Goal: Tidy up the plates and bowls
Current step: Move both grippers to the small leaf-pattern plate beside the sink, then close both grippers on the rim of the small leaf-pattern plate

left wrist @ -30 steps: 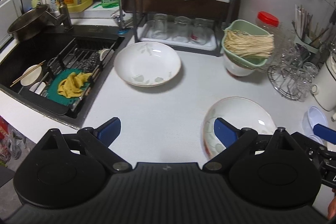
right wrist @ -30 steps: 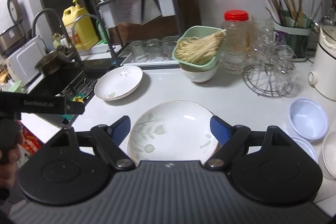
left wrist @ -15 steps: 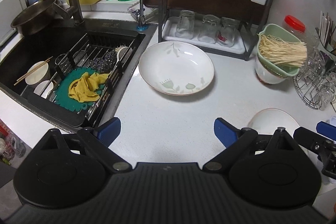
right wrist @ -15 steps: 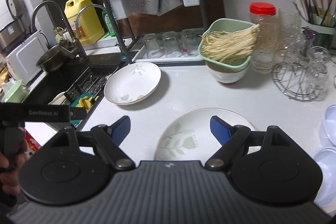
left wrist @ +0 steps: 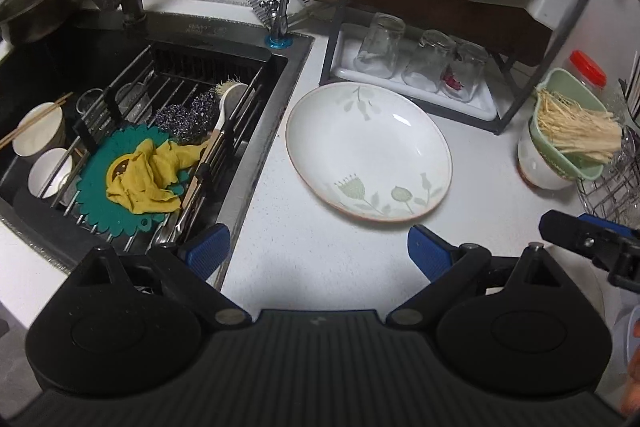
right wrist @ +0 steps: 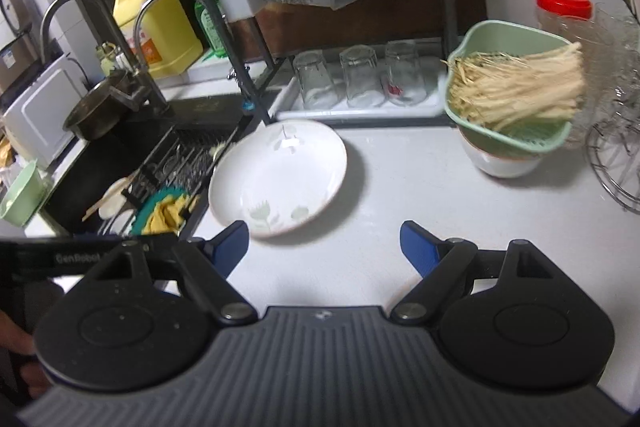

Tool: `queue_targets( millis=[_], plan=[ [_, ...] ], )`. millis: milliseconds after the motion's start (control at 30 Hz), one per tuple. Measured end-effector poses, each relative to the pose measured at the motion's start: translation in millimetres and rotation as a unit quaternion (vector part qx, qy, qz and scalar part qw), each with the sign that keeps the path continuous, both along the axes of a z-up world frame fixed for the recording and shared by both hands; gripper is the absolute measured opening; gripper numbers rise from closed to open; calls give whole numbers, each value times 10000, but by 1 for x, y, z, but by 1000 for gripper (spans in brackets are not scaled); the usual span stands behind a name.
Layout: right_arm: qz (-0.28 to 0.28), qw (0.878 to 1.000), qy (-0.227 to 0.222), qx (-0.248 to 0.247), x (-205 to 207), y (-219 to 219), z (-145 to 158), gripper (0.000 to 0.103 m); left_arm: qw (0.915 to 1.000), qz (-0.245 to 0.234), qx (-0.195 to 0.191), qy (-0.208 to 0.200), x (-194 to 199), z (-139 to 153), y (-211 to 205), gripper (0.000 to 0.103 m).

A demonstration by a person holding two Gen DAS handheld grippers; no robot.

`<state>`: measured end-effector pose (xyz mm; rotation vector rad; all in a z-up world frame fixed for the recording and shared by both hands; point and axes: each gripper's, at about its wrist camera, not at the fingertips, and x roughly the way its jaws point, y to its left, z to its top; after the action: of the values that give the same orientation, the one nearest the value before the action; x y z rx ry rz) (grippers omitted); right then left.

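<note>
A white floral plate (left wrist: 368, 151) lies on the white counter beside the sink, and it also shows in the right wrist view (right wrist: 280, 177). My left gripper (left wrist: 318, 253) is open and empty, just short of the plate's near rim. My right gripper (right wrist: 324, 245) is open and empty, near the same plate's right front edge; its tip shows in the left wrist view (left wrist: 588, 241). A white bowl (right wrist: 502, 163) under a green colander of noodles (right wrist: 516, 95) stands at the right. The second plate is out of view.
The sink (left wrist: 132, 131) at the left holds a wire rack, a yellow cloth (left wrist: 148, 177) and small cups. A dish rack with upturned glasses (left wrist: 416, 59) stands behind the plate. A wire glass stand (right wrist: 616, 163) and a red-lidded jar (right wrist: 564, 11) are at the right.
Both grippers have moved left and forward towards the plate by the sink. The nearer second plate has dropped out of both views. Both stay open.
</note>
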<state>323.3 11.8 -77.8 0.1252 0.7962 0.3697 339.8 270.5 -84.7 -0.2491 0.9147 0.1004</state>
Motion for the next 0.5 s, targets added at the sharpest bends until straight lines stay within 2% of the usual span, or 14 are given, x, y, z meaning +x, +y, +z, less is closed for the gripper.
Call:
queue_targets(
  millis=[67,167,500],
  plan=[
    [-83,9997,171,-124,15,8,-9,84,9998,-55,-139,-120,8,-5,10,97],
    [-115,9993,330,-163,36,16,-17,84,9997,-91,-226,65,27,-16,21,97],
    [-474,9970,586,-168,83,39,-34,83,9978,-392,-528,112,88,-38,50,96]
  ],
)
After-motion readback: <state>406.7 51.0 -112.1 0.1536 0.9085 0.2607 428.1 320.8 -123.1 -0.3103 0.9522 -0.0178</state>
